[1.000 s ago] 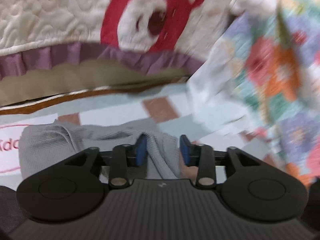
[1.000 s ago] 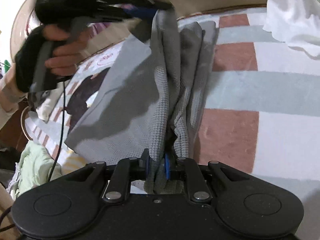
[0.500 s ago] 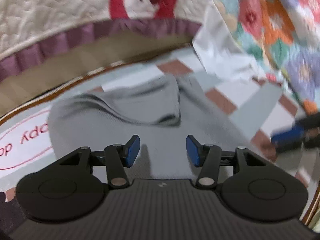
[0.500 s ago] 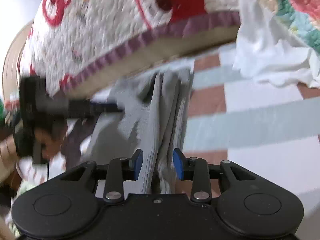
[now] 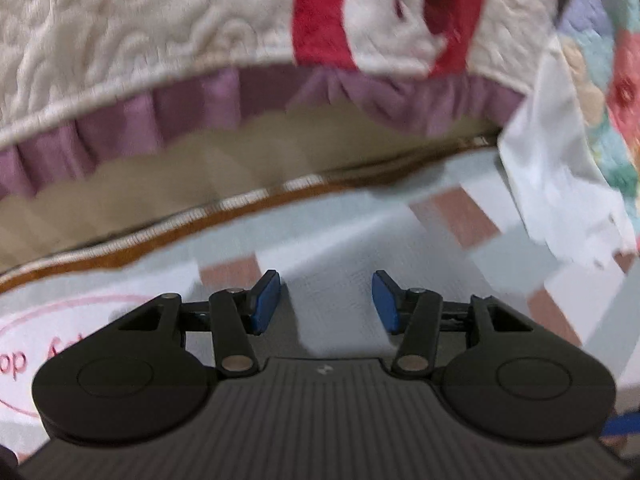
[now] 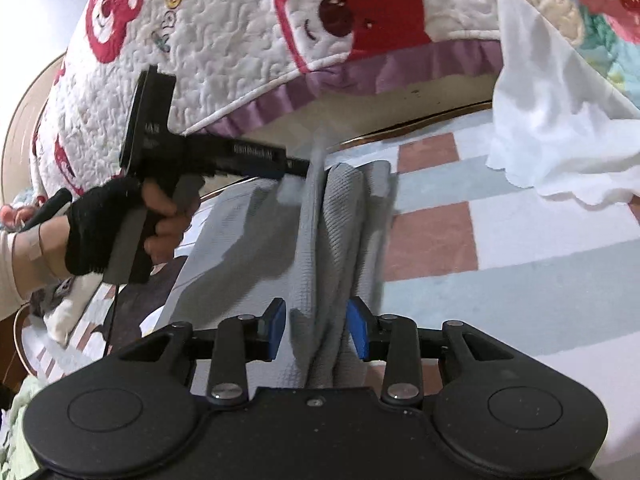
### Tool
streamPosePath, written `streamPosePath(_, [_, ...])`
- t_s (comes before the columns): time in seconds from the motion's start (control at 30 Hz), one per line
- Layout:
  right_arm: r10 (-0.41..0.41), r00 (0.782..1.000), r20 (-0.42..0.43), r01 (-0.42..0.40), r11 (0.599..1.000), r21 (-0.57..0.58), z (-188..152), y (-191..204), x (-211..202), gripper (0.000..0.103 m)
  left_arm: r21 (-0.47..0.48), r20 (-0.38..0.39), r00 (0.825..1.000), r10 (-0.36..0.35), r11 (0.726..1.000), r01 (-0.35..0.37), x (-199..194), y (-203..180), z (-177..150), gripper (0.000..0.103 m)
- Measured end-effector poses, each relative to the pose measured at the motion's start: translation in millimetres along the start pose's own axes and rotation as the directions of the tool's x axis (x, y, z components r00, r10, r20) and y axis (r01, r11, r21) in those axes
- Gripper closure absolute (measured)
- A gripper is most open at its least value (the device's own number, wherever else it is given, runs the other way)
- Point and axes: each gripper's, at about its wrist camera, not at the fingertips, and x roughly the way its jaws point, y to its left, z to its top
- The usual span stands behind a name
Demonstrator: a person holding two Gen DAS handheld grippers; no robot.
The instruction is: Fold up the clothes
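A bunched garment (image 6: 340, 240) runs from between my right tongs (image 6: 316, 330) forward across the blanket (image 6: 520, 300). My left tongs (image 6: 296, 168) reach in from the left at its far end. Beyond that a quilt (image 6: 240, 40) hangs over the blanket's far edge. Ahead to the right lies a cloth (image 6: 552, 136). Only the blanket (image 5: 332, 292) lies between my left tongs (image 5: 326, 300).

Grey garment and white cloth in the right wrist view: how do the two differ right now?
The grey garment is a waffle knit gathered in long folds; the white cloth is smooth and loosely crumpled. The grey garment runs between the open pads of the right gripper; the white cloth lies off to the right, clear of that gripper. Both rest on the checked blanket.
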Motion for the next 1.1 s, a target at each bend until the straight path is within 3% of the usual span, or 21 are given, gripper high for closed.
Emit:
streamPosePath(0.1, [0.007,1.0,-0.004,-0.007,1.0,0.017,0.1,-2.1,3.3,0.063,-0.008,0.012,1.0,-0.013,1.0,0.013,-5.7,3.8,0.5,0.053])
streamPosePath(0.3, [0.023,1.0,0.005,-0.023,0.995,0.101,-0.4,-11.1,9.3,0.063,-0.051,-0.052,0.996,-0.066,0.997,0.063,-34.3,17.4,-50.1,0.053])
streamPosePath(0.37, [-0.073,0.997,0.009,0.07,0.983,0.171,-0.7,-22.4,11.9,0.064,-0.049,-0.074,0.995,-0.065,0.997,0.062,-49.1,23.6,-69.4,0.053])
streamPosePath(0.43, [-0.188,0.982,0.011,0.179,0.951,0.251,0.2,-37.0,8.0,0.083,-0.025,-0.106,0.994,-0.028,0.999,0.025,-63.3,28.2,-85.6,0.053])
streamPosePath(0.53, [-0.172,0.983,0.056,0.146,0.938,0.315,1.1,-47.4,-3.6,0.078,-0.008,-0.144,0.989,0.018,1.0,-0.02,-84.9,38.7,-105.3,0.053])
streamPosePath(0.63, [-0.028,0.995,0.096,-0.002,0.954,0.299,3.4,-31.5,-2.0,0.066,-0.104,-0.154,0.988,-0.019,0.995,0.003,-108.4,57.9,-121.8,0.052])
streamPosePath(0.7, [0.032,0.997,0.074,-0.047,0.976,0.211,3.0,-11.8,7.6,0.066,-0.184,-0.154,0.987,-0.05,0.983,0.021,-123.1,70.1,-135.2,0.052])
streamPosePath(0.77, [-0.049,0.998,0.035,0.046,0.995,0.09,-2.3,5.7,18.8,0.068,-0.235,-0.165,0.985,-0.06,0.972,0.019,-136.9,77.3,-150.2,0.052])
streamPosePath(0.83, [-0.16,0.987,-0.001,0.16,0.987,0.021,-9.2,10.0,28.9,0.067,-0.266,-0.179,0.981,-0.07,0.964,0.02,-151.1,82.1,-165.3,0.052])
streamPosePath(0.97, [-0.185,0.983,0.006,0.184,0.978,0.098,-12.0,-8.5,23.1,0.071,-0.298,-0.194,0.974,-0.117,0.953,0.055,-169.0,83.9,-189.3,0.052])
streamPosePath(1.1, [-0.189,0.982,0.026,0.179,0.96,0.216,-12.5,-21.0,-8.1,0.066,-0.208,-0.175,0.972,-0.156,0.971,0.118,-181.2,71.0,-207.4,0.052])
